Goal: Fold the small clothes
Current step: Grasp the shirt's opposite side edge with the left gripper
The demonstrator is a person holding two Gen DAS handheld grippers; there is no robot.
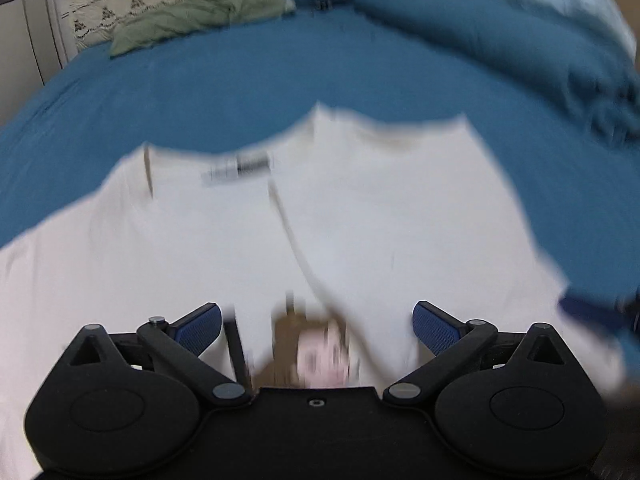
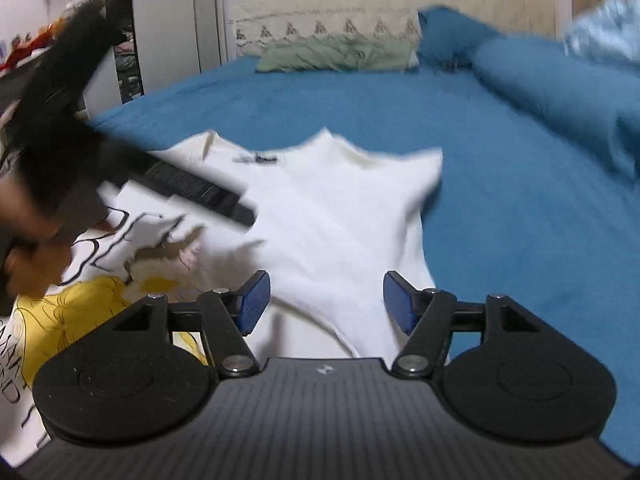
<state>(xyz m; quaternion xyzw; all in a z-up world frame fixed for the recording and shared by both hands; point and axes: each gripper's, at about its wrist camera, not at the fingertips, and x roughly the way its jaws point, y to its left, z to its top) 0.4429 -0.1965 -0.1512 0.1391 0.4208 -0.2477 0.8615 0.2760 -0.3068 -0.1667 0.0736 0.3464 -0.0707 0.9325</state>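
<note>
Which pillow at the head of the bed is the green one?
The green pillow lies flat in front of the cream embroidered pillow, left of the blue pillow; the others are cream and blue.

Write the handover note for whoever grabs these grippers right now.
Left gripper: open, holding nothing, over the near part of the white shirt.
Right gripper: open, holding nothing, over the shirt's near right part.
Shirt lies on the blue bed, collar away from you, one side seemingly turned over so the yellow print shows.
Green cloth sits by the pillow at the far end.
Done: shirt laid out; at most a first fold, blur makes it unclear.
Left: finish folding the shirt.
</note>
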